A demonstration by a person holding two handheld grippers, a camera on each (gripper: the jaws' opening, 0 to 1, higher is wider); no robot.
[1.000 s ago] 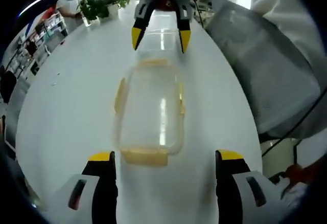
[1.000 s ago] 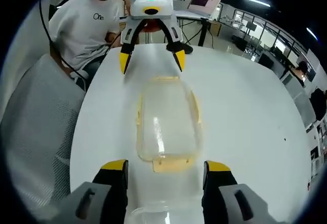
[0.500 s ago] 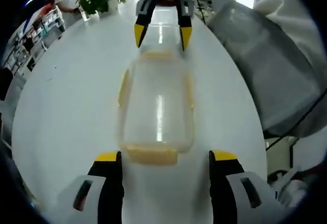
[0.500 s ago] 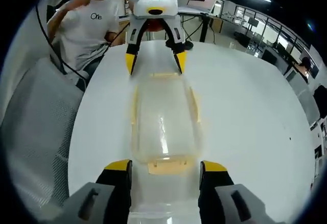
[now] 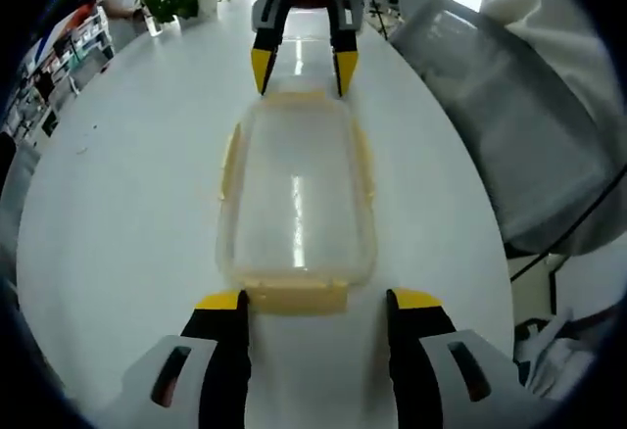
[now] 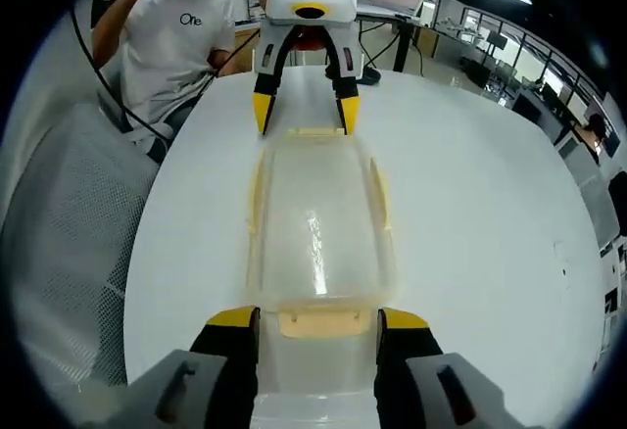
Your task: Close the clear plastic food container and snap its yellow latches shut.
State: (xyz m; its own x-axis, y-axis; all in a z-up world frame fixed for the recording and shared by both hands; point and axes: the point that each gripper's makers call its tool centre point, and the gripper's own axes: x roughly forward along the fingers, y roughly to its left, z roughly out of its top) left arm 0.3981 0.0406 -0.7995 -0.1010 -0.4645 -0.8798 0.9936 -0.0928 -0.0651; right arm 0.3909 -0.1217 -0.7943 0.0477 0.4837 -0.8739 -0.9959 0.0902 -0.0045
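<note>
Both tongs have closed in on the container since a second ago: then each pair sat back from its end, and now each straddles an end latch.

We go from the biggest thing down. Our white worktop (image 5: 118,214) carries the clear plastic food container (image 5: 297,194), which lies lengthwise between our two hands, lid already seated on the body as far as we can judge. We see nothing inside it; the worktop shows through the walls and only a streak of glare sits on the lid.

Yellow latches run along its long sides, and one end latch (image 5: 294,299) lies flat just ahead of our left tongs (image 5: 315,304). Those tongs stand wide open with nothing held, one tip either side of the latch. Our right tongs (image 6: 317,321) are likewise spread and empty, bracketing the opposite end latch (image 6: 325,322).

To do this step well, we think both ends should be pressed together so the box cannot slide on the smooth worktop. We would bring a tip down onto each flap near its free edge, push until it folds over the rim and seats, then treat the side latches (image 6: 377,194) the same way, steadying the container with the other tongs.
</note>
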